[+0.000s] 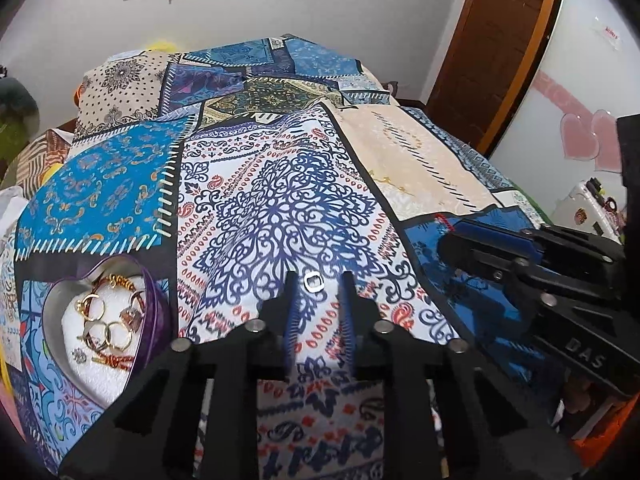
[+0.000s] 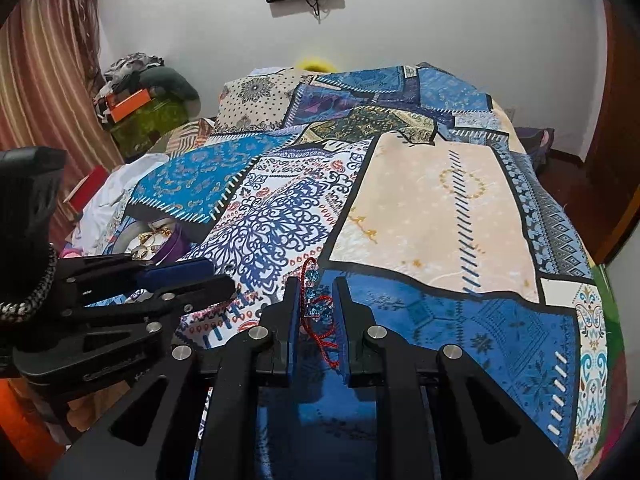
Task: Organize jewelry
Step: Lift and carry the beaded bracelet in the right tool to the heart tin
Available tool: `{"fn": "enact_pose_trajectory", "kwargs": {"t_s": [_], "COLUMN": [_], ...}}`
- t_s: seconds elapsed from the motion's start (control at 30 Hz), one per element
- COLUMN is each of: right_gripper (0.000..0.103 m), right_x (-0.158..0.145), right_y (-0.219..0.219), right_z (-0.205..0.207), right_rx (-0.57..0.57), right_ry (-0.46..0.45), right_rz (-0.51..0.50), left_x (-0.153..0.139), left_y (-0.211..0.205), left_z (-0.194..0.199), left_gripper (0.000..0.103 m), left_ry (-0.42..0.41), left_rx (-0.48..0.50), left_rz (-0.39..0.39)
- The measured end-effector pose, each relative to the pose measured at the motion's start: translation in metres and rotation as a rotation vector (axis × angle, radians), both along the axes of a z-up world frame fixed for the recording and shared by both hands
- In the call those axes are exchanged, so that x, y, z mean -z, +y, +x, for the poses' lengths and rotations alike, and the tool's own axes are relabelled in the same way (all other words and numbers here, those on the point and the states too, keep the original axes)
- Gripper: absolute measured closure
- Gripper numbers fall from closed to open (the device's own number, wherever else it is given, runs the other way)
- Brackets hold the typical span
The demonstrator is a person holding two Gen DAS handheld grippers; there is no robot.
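Note:
A small silver ring (image 1: 313, 281) sits between the tips of my left gripper (image 1: 319, 280), which is shut on it just above the patterned bedspread (image 1: 260, 200). A heart-shaped purple tin (image 1: 157, 308), white inside and holding several gold rings and red bracelets, lies to that gripper's left. In the right wrist view a red cord bracelet with blue beads (image 2: 316, 304) hangs between the fingers of my right gripper (image 2: 316, 286), which is shut on it. The left gripper (image 2: 224, 274) shows there from the side, with the tin (image 2: 176, 246) behind it. The right gripper (image 1: 450, 238) reaches in from the right edge.
The patchwork bedspread (image 2: 432, 208) covers the whole bed, with pillows (image 2: 256, 100) at its far end. Clothes and boxes (image 2: 140, 92) pile up by the curtain on the left. A wooden door (image 1: 500, 40) and a white case (image 1: 580, 204) stand to the right.

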State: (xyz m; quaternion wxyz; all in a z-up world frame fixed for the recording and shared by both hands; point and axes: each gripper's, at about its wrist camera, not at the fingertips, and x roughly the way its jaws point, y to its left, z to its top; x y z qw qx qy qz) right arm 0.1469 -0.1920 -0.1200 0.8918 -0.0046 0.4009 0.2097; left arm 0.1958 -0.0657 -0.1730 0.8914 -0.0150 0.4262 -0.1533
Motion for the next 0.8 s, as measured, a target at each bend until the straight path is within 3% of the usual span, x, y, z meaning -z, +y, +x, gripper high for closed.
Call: {"fn": "enact_pose_trajectory", "kwargs": {"t_s": [0.07,0.33,0.8], "right_gripper": [0.089,0.089,0.089], "right_x": [0.0,-0.006,-0.046], "right_y": [0.0,0.001,0.03], "right_z": [0.0,0.0,-0.014], "right_rx": [-0.003,-0.007,-0.04], "right_ry": [-0.001,-0.012,-0.102], "right_rz": [0.006,0.014,0.01], "left_x": [0.001,-0.008,-0.059], "left_y": [-0.001,0.001,0.034], "left_z": [0.001,-0.01,-0.045], "left_gripper": [0.096,0.096,0.096], "left_ry": [-0.004,-0.04,-0.169], "left_rx": [-0.003,-0.016,-0.062], "left_rz": [0.01,0.013,-0.031]}}
